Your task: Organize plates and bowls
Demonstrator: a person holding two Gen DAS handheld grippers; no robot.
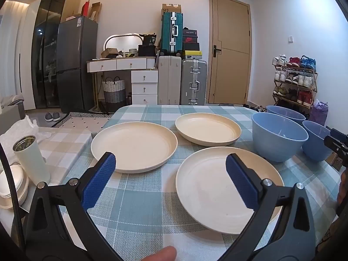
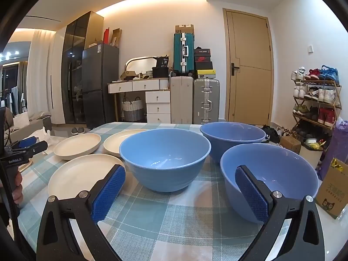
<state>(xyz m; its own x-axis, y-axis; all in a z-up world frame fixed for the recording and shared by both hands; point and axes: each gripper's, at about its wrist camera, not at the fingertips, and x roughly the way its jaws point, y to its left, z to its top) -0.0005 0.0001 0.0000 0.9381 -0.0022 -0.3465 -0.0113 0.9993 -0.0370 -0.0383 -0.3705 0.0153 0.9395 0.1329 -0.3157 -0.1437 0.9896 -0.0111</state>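
Observation:
Three cream plates lie apart on the checked tablecloth: a left plate, a far plate and a near plate. Three blue bowls stand upright to their right: a middle bowl, a far bowl and a near right bowl. My left gripper is open and empty, above the cloth between the left and near plates. My right gripper is open and empty, in front of the middle bowl; its right pad overlaps the near right bowl in view.
The table has a blue-white checked cloth. A white tumbler and stacked white dishes sit at the left edge. A cardboard box stands at the right edge. Suitcases, drawers, a fridge and a shoe rack stand behind.

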